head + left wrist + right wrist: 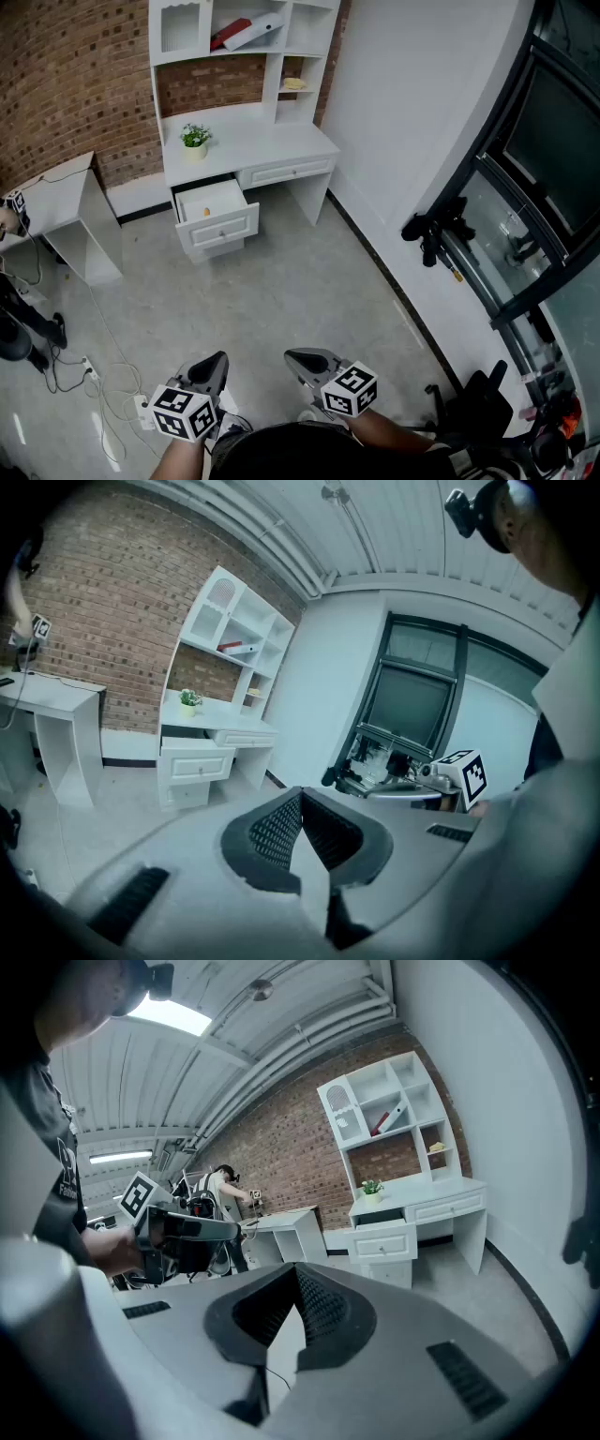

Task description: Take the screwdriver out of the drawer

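Note:
The white desk stands far across the room, and its left drawer is pulled open. A small orange thing lies inside; it may be the screwdriver's handle, too small to tell. Both grippers hang low near my body, far from the desk. My left gripper has its jaws pressed together with nothing between them, and so does my right gripper. The left gripper view shows the shut jaws and the drawer in the distance. In the right gripper view the shut jaws point toward the drawer.
A potted plant sits on the desk under a white shelf unit. A white side table stands at the left, with cables on the floor. Black equipment juts out by the window wall on the right.

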Tool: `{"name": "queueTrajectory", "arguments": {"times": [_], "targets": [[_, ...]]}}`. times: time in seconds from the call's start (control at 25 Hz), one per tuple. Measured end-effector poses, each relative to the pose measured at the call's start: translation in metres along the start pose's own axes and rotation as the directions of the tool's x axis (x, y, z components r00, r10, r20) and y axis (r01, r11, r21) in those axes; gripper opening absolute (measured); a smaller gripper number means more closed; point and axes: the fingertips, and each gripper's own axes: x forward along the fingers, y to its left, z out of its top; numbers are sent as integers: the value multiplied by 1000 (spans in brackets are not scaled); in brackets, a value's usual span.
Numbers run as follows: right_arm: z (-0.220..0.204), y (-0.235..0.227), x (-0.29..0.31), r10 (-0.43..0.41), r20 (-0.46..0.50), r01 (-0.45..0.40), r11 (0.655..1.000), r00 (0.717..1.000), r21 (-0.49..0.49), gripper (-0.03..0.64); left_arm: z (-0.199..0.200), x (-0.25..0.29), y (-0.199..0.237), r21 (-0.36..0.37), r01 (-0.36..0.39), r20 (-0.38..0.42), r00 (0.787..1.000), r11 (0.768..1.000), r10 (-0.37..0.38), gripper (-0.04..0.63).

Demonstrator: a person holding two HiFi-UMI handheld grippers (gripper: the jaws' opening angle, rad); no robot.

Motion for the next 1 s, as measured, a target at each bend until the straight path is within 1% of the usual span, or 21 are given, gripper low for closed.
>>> {"name": "queueTrajectory", "arguments": {"times": [0.32,0.72,0.84,1.0], "targets": [[3,16,18,6,-8,-6,1000,1000,-17,5,4,-8,15,9,13,8,1000,1000,-13,18],[6,34,42,12,0,-12,1000,1000,-25,5,6,-22,41,-7,10,19,1000,1000,-10,18],[5,41,57,12,-16,-13,1000,1000,-26,5,7,-31,54,-11,7,27,1000,1000,-7,18],[5,64,83,38,-38,-39,998,999,-40,5,7,-53,78,-10,-9,24,1000,1000,9,18]]}}
